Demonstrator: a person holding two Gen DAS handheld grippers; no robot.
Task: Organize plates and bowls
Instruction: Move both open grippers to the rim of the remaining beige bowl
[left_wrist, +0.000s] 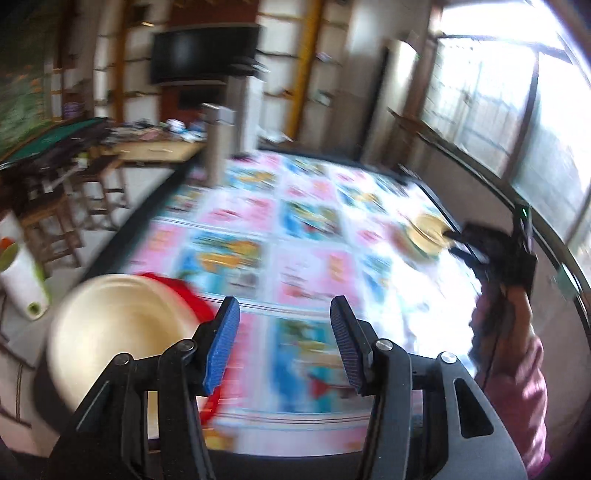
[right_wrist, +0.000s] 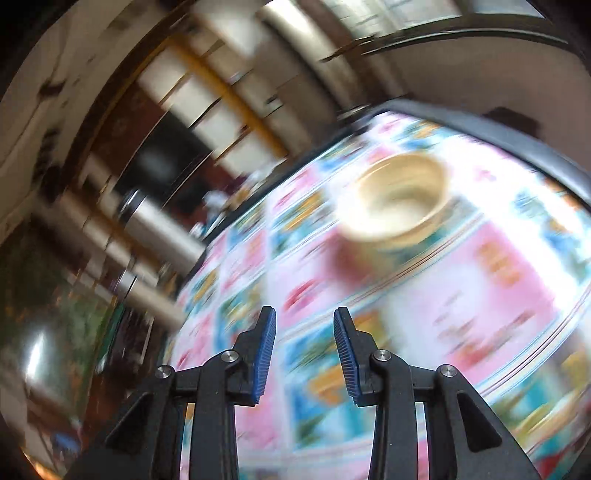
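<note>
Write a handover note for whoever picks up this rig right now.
Left gripper: jaws open, empty, over the colourful patterned tablecloth.
Right gripper: jaws open, empty.
Cream round bowl sits at the near left edge, over something red.
Second cream bowl stands alone ahead of the right gripper.
Nothing is stacked yet; both bowls need gathering. Frames are blurred; no plates are clearly visible.

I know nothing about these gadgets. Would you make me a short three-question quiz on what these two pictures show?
1. True or false: the left gripper is clamped on a dish.
2. What colour is the dish lying under the cream bowl beside the left gripper?
3. The cream bowl ahead of the right gripper stands: A) on the patterned tablecloth, B) on a chair, C) between the fingers.

Key: 1 false, it is open and empty; 2 red; 3 A.
</note>
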